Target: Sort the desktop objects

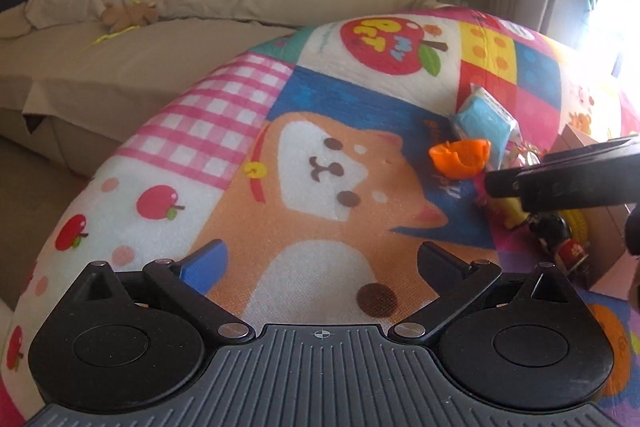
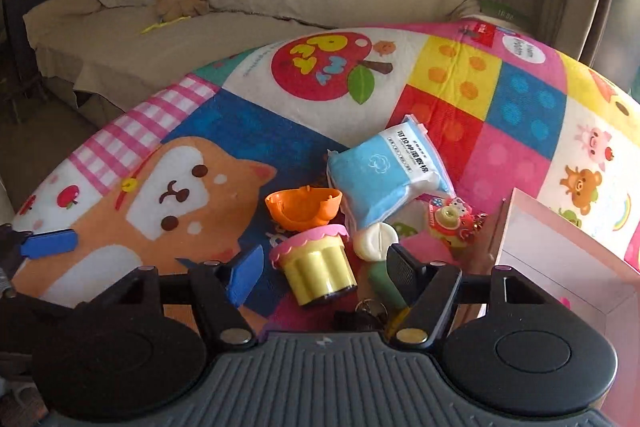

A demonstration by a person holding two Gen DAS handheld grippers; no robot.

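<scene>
Blue tissue pack [image 2: 386, 173] bears Chinese print; mat [image 2: 448, 95] reads "PET".

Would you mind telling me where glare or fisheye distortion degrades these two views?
Left wrist view: window glare washes out the upper right, bleaching the mat there. Right wrist view: evenly lit, with dark corners. In both, the fisheye bends the flat mat into a dome, and the sofa curves.

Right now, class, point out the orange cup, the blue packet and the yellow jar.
orange cup [image 2: 303, 211]: right wrist view, inner hollow.
blue packet [image 2: 384, 175]: right wrist view, blue front face.
yellow jar [image 2: 320, 267]: right wrist view, ribbed yellow side.
</scene>
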